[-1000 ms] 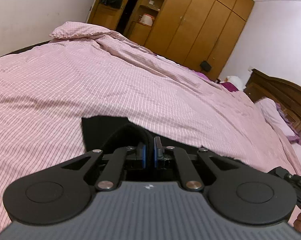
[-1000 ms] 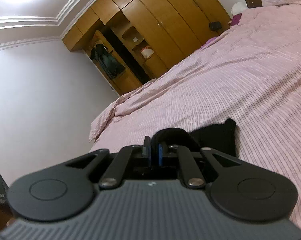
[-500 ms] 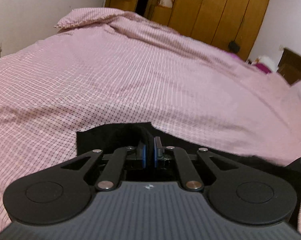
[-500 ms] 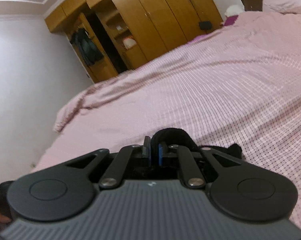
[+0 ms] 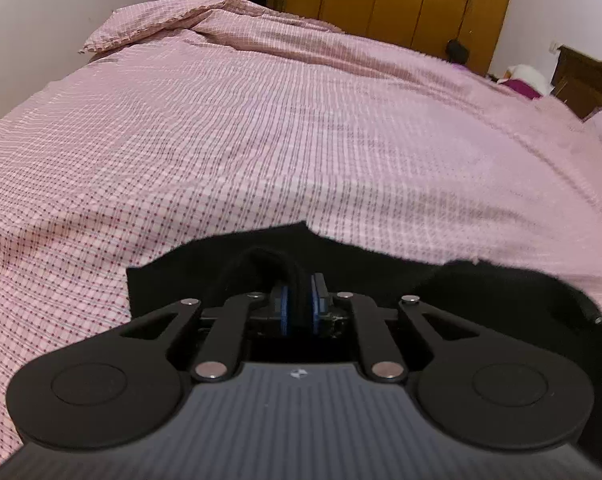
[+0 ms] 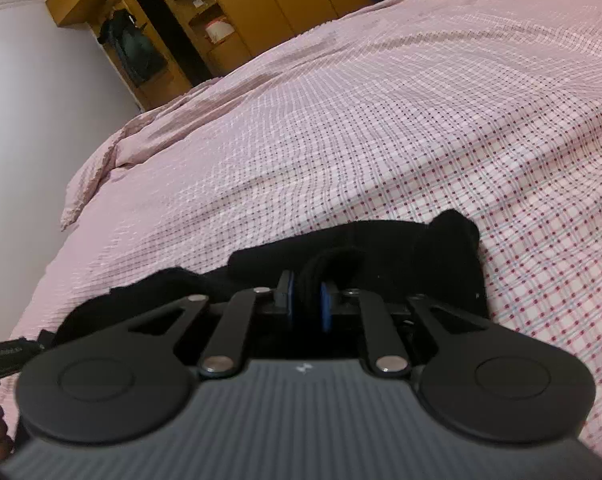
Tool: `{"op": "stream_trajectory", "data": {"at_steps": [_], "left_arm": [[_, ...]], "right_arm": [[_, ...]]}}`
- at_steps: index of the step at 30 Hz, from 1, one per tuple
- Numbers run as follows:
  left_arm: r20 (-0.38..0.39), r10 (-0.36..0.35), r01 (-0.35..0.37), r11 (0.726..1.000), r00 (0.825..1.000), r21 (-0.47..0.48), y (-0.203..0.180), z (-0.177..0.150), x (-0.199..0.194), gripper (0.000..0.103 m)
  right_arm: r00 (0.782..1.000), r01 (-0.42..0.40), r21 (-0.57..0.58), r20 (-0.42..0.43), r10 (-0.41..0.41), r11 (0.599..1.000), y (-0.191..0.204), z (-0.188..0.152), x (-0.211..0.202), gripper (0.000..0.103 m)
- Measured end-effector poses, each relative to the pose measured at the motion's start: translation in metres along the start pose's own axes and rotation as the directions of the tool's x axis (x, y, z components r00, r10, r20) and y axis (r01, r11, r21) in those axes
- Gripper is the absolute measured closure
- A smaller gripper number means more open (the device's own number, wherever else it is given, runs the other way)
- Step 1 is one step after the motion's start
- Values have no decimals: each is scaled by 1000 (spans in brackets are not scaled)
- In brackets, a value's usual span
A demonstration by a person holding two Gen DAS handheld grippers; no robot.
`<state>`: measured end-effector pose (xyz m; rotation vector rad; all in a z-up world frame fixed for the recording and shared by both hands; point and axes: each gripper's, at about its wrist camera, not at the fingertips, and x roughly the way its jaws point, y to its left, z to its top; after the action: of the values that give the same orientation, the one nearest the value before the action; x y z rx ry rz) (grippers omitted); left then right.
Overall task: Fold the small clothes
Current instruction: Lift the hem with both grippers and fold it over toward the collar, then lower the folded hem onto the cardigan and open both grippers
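A: What is seen on the left side?

B: A black garment (image 5: pixel 237 256) is laid on the bed (image 5: pixel 261 128), at its near edge, and a fold of it is caught between the blue pads (image 5: pixel 285 308) of the left hand-held gripper (image 5: pixel 299 306). The jaws are being opened — only a narrow gap so far, and the cloth is still pressed between the pads.

A: And the rest of the cloth?

B: It is spread flat to the left of the pads and runs off to the right, where a rumpled hump is formed. The checked pink cover is left bare beyond it, up to a wardrobe (image 5: pixel 421 0) at the far wall.

A: What is shown further right?

B: The same garment (image 6: pixel 401 248) is seen from the right wrist camera, its corner bunched on the bed (image 6: pixel 421 100) just right of the right hand-held gripper (image 6: pixel 309 306). A thick roll of black cloth is held between its pads (image 6: pixel 325 308). Those jaws are being opened too — slightly parted, with the fabric filling the gap.

A: Is the other tool visible there?

B: A dark part is seen at the left edge, but what it is cannot be told.
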<state>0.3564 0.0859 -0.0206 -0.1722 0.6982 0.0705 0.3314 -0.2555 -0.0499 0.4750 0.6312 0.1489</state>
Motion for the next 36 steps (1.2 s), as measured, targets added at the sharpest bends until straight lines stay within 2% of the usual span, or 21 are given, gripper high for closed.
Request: {"op": "stream_trajectory", "data": {"at_steps": [3,4,5,7,9,16,19,21,24,27,32,34,36], "left_arm": [[-9,-28,28,999,1000,-16,4,6,-11,83],[-10,-27,27,999,1000,-19,4,7,-15,77],[-4,-21,21,1000,1000,-18,4,7,-19,72],[23,-1,1,1000,1000,-3,1,8,-29,49],[58,9,-10,1000,998,24,-3,8,-39,45],[40,-21,17,995,999,97,-16,-1,-52,44],[2,-54,54,993,999,104,-18,-12,-45,44],[-42,-57,61,992,998,112,-19,-21,-32,44],[-81,22,-12,993,996,121,-18,-31,-6,43],[-53,57,-50,991,997,125,-16,-29,8,42],[-17,123,-117,976,992,185,-22,-17,33,41],[-16,153,-147,970,988,194,-22,-8,45,38],[-15,168,-162,968,986,190,-20,-3,53,32]], "right_arm": [[1000,9,-48,3,-9,999,5,6,-14,62],[1000,6,-67,6,-6,998,5,7,-18,53],[1000,-1,-85,4,2,996,6,8,-22,52],[1000,-16,-116,-12,15,993,6,8,-29,52],[999,-29,-134,-24,26,991,6,8,-36,52],[998,-60,-195,-4,61,979,12,3,-58,51],[996,-74,-257,-64,59,964,19,1,-52,51],[994,-43,-292,-104,12,956,22,-1,-38,51],[992,21,-327,-112,-60,945,22,-2,-16,53],[994,52,-310,-79,-81,949,18,0,-2,53],[990,122,-348,-23,-139,929,22,3,20,53],[984,170,-362,6,-180,916,23,2,25,49],[985,164,-319,2,-173,934,19,5,26,49]]}}
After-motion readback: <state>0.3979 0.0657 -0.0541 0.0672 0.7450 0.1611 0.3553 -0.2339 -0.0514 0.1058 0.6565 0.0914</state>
